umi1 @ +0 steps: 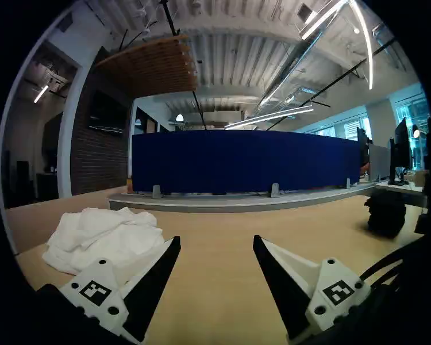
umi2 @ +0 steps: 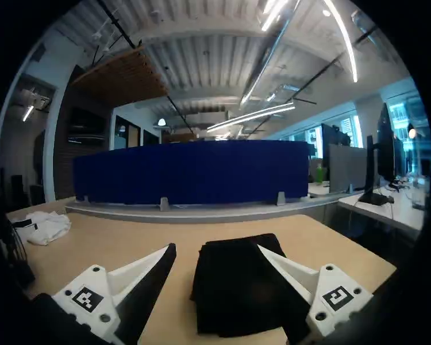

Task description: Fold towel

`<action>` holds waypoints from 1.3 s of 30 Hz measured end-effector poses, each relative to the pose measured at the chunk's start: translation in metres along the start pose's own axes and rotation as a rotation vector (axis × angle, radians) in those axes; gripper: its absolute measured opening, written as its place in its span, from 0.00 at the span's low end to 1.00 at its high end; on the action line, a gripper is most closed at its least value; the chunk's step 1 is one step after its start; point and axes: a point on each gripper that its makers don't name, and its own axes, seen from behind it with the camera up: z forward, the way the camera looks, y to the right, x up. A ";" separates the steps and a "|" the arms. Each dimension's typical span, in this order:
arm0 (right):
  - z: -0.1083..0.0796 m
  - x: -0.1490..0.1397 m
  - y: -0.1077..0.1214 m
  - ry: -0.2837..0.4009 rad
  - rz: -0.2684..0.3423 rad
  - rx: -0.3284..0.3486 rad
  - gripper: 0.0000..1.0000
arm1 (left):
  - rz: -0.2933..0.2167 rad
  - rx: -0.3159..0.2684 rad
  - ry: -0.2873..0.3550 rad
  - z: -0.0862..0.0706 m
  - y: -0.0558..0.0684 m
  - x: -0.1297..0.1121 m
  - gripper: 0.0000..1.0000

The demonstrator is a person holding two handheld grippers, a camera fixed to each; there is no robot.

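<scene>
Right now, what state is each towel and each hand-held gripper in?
white towel: crumpled in a loose heap on the table, not folded.
black towel: folded flat, lying in front of the right hand-held gripper.
left hand-held gripper: open, holding nothing.
right hand-held gripper: open, holding nothing.
</scene>
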 end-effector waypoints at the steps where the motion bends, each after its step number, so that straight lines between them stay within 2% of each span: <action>1: 0.000 -0.004 0.001 0.001 0.002 -0.002 1.00 | 0.000 0.000 0.000 0.000 0.000 0.000 0.94; 11: 0.010 -0.028 0.007 0.006 0.024 -0.034 1.00 | 0.000 0.000 0.000 0.000 0.000 0.000 0.93; 27: 0.014 -0.034 0.005 0.023 0.050 -0.027 1.00 | 0.000 0.000 0.000 0.000 0.000 0.000 0.94; 39: 0.012 -0.036 0.002 0.036 0.040 -0.024 1.00 | 0.000 0.000 0.000 0.000 0.000 0.000 0.94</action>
